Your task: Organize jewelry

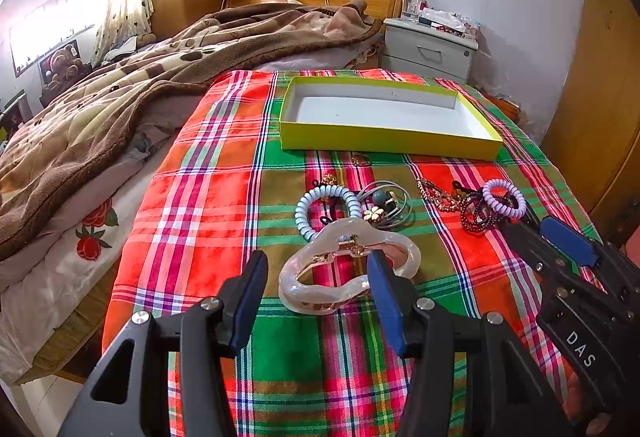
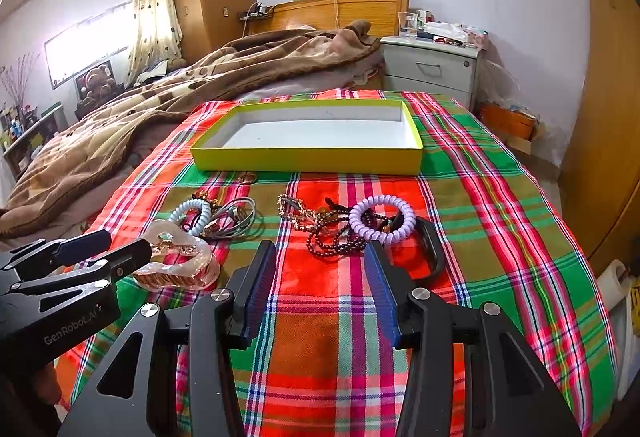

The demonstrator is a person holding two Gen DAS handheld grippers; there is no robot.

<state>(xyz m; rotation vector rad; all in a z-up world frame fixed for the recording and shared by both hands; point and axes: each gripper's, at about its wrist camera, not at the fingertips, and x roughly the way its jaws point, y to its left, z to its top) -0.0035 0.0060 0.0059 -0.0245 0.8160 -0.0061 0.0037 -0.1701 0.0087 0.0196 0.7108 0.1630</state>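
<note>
Nothing has yet been sorted: the shallow yellow-green cardboard tray with a white inside [image 1: 384,141], seen in the upper middle of both views on the red, green and pink plaid cloth [image 1: 192,237], holds no jewelry.

All the pieces lie on the cloth in front of it. In the left wrist view, the pale pink translucent plastic hair claw [image 1: 348,269] sits at the centre. Above it are the light blue spiral hair tie [image 1: 316,205] and the gold flower clip with grey cord [image 1: 380,213]. A small gold ring [image 1: 362,159] lies just below the tray's front wall.

In the right wrist view, the lilac spiral hair tie [image 2: 382,219], the dark red bead strand [image 2: 336,241], the gold chain [image 2: 298,213] and a black band [image 2: 432,253] are tangled at the centre.

The left gripper [image 1: 318,289] is spread wide around the claw, one pad close to its right loop; nothing is grasped. The right gripper [image 2: 320,277] is likewise released, poised before the bead heap.

The whole task is judged to remain, with the claw the likely first piece.
</note>
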